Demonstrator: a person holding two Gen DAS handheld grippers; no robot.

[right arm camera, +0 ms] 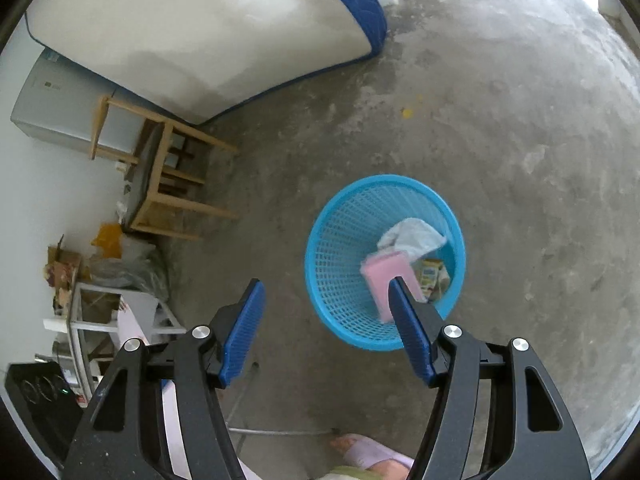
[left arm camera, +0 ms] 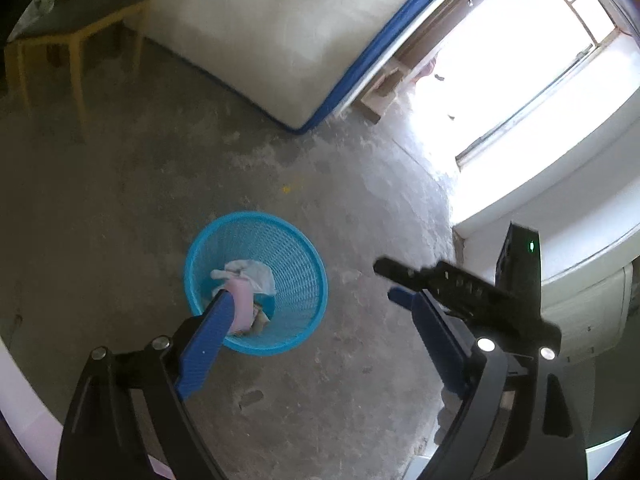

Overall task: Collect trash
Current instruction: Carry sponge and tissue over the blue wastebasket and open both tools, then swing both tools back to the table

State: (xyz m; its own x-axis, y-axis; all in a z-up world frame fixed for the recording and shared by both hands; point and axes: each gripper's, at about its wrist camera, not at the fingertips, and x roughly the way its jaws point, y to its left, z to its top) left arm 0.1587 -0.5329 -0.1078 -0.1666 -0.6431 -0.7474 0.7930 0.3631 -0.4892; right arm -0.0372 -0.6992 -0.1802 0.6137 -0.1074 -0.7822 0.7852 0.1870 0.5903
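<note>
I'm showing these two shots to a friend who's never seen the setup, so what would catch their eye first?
Most likely the bright blue mesh basket standing on the grey concrete floor, with a pink flat packet, a crumpled white tissue and a printed wrapper inside. Next, the big white mattress with its blue edge, leaning behind it. In the left wrist view, a window glares at upper right.

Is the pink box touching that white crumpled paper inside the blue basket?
Touching, it seems: in the right wrist view the pink box overlaps the white paper with no gap, inside the basket.
</note>
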